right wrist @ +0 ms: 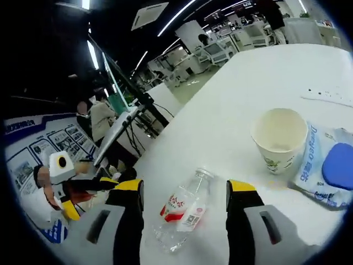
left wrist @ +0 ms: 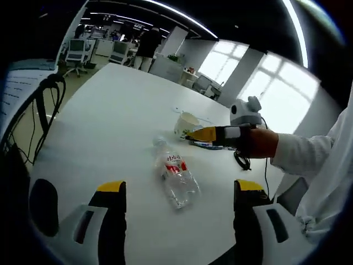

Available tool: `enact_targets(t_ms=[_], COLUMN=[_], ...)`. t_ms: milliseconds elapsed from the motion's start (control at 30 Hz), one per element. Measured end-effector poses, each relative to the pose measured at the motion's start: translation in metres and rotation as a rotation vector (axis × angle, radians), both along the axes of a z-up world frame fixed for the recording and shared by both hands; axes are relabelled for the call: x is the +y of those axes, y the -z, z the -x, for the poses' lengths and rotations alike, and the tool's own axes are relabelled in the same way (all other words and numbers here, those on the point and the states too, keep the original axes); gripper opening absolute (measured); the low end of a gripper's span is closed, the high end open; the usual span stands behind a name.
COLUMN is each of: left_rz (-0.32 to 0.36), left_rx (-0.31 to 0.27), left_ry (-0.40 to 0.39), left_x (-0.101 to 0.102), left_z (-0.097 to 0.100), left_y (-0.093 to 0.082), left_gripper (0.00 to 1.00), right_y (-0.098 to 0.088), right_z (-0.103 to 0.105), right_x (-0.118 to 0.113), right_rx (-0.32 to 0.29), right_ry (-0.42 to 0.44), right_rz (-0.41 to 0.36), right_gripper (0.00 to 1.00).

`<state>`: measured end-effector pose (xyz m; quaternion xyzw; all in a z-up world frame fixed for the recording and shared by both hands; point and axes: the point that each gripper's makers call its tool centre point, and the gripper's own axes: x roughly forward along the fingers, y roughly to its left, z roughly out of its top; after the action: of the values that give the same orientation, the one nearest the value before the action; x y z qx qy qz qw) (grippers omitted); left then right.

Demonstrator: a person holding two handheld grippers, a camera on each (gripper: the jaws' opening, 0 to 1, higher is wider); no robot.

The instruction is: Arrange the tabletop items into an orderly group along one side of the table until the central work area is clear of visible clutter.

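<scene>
The right claw point(right wrist: 182, 193) is spread apart over a plastic bottle point(right wrist: 183, 212) lying on the white tabletop point(right wrist: 248, 77). Ahead to its right stand a paper cup point(right wrist: 279, 138) and a wipes packet point(right wrist: 325, 165). The left claw point(left wrist: 179, 190) is spread too, the bottle ahead of it.

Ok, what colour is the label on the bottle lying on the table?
Red and white, on a clear bottle; it shows best in the right gripper view.

Unreadable red label on bottle point(right wrist: 182, 212); blurred blue lettering on wipes pack point(right wrist: 322, 165).
</scene>
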<state>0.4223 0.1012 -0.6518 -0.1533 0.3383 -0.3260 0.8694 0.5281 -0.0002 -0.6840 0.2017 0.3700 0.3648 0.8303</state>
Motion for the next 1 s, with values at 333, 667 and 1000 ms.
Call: enact_targets(t_ms=[333,667,1000], left_rz=[0.042,0.064,0.083], left_rx=[0.016,0.025,0.045], left_ry=[0.004,0.016,0.018], left_x=[-0.007,-0.017,-0.023], left_z=[-0.005,-0.010,-0.007], left_y=[0.010,0.018,0.026], left_gripper=[0.81,0.79,0.79], right_y=[0.028,0.047,0.056], right_z=[-0.019,-0.025,-0.033], right_x=[0.010,0.014,0.019], right_rx=[0.129,0.202,0.237], right_ry=[0.122,0.197,0.207], right_rz=[-0.116,-0.189,-0.229], right_gripper=[0.51,0.43,0.36])
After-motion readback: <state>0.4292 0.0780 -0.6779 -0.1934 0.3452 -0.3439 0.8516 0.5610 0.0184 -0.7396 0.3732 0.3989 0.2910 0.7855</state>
